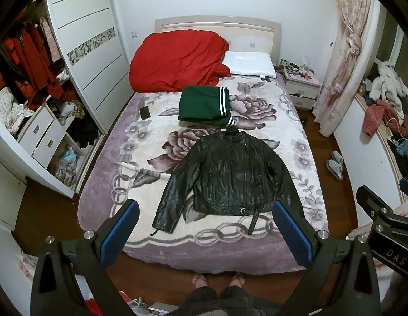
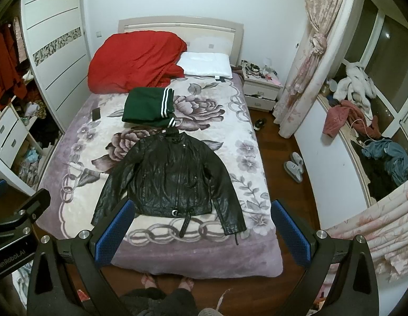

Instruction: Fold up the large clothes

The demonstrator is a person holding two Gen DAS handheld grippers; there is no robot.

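Observation:
A black leather jacket [image 1: 227, 176] lies flat and spread out, front up, sleeves angled outward, on the near half of the bed; it also shows in the right wrist view [image 2: 169, 176]. A folded green garment with white stripes [image 1: 204, 105] lies beyond its collar, also seen in the right wrist view [image 2: 148, 106]. My left gripper [image 1: 205, 210] is open and empty, held high above the foot of the bed. My right gripper [image 2: 202, 210] is open and empty, at a similar height, to the right of the left one.
The bed has a floral blanket [image 1: 140, 142], a red duvet [image 1: 175, 60], a white pillow [image 1: 250, 63] and a dark phone [image 1: 145, 112]. An open wardrobe [image 1: 24, 79] stands left. A nightstand [image 1: 301, 84], curtain [image 1: 343, 52], slippers [image 1: 335, 164] and cluttered ledge [image 2: 375, 137] are right.

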